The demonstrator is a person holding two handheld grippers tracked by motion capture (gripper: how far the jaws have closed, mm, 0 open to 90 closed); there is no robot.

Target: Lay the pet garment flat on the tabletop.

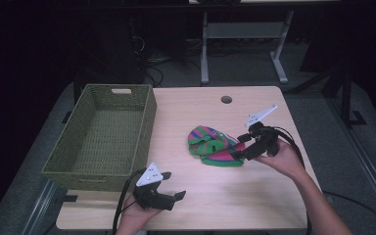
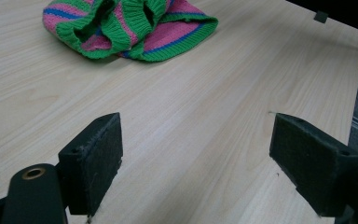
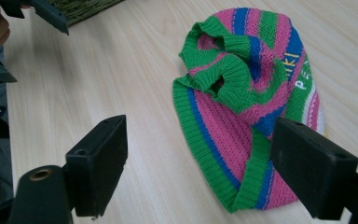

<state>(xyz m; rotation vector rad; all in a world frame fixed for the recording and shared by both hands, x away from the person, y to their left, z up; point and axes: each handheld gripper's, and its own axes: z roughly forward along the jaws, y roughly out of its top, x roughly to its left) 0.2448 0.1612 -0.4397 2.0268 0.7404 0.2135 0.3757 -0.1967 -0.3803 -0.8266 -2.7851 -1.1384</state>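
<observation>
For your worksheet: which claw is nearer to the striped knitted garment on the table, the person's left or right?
Right. The right claw is open at the striped garment, at its right edge. The left claw, also open, hovers apart near the table's front edge.

Two black hand-held grippers, bare forearms

Beside the wooden table (image 1: 254, 196), the left gripper (image 1: 174, 199) and right gripper (image 1: 236, 153) each carry a grey three-cornered plate with small dark holes, a trailing black cable, blocky black padded jaws and a brass-ringed hole.
</observation>
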